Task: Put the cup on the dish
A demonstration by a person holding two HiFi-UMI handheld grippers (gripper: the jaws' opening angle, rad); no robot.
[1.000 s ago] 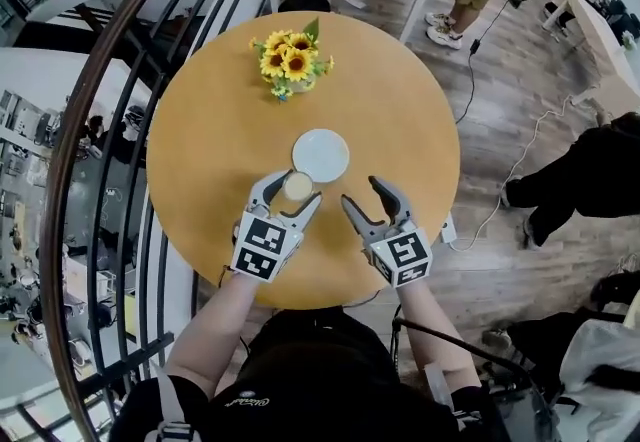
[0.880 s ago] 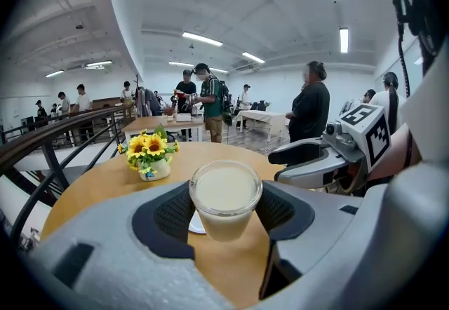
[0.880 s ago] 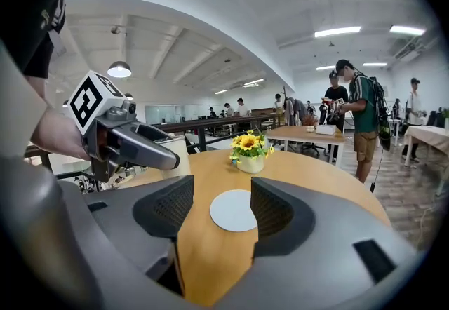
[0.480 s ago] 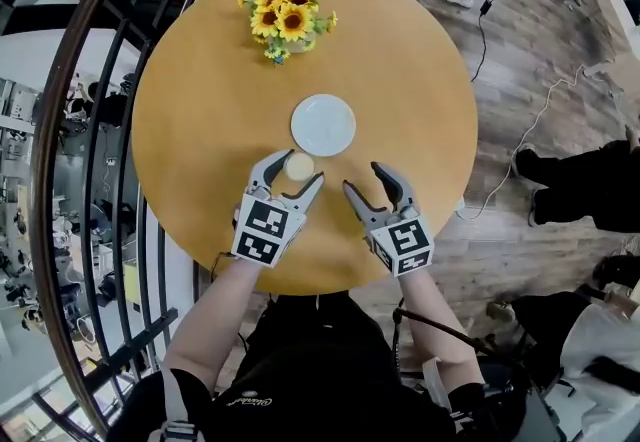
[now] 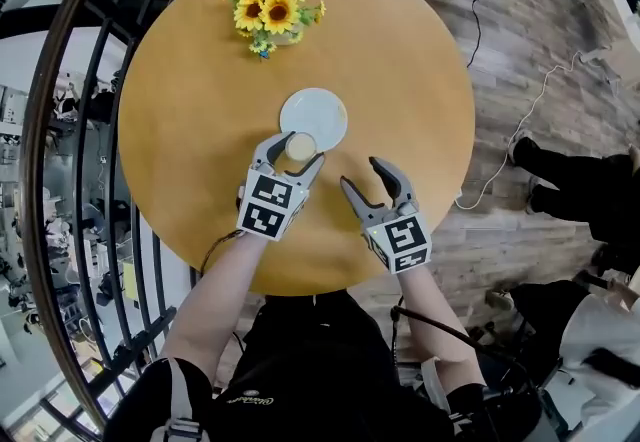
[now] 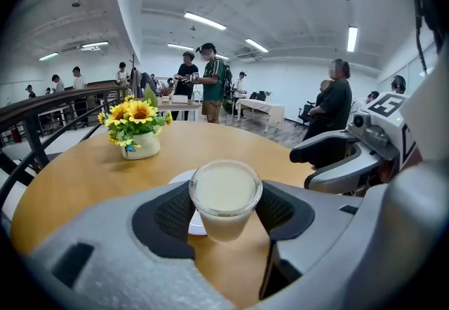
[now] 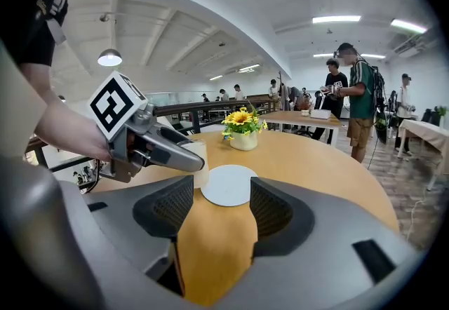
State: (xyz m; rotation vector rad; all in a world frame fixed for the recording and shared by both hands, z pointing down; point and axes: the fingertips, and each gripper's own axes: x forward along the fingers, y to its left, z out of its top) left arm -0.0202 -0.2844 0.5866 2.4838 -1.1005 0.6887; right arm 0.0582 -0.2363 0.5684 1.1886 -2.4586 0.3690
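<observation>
In the head view, the left gripper (image 5: 293,152) has carried the cup (image 5: 300,146) forward: a second ago it stood just short of the dish (image 5: 324,108), and now it overlaps the dish's near rim. By my reading only a short push toward the centre and a lowering remain. The right gripper (image 5: 360,173) hangs beside it over the round wooden table (image 5: 400,50), taking no part. In the left gripper view, the jaws stand wide with both pads (image 6: 275,210) pressed on the clear cup of pale drink, which looks lifted off the wood, the white dish just behind it. In the right gripper view, the jaws are apart with nothing between them, and the dish lies beyond. A vase of sunflowers (image 5: 265,10) stands at the far edge. Around the table are a curved railing (image 5: 60,130), plank floor, strip-lit ceiling and people standing by tables.
</observation>
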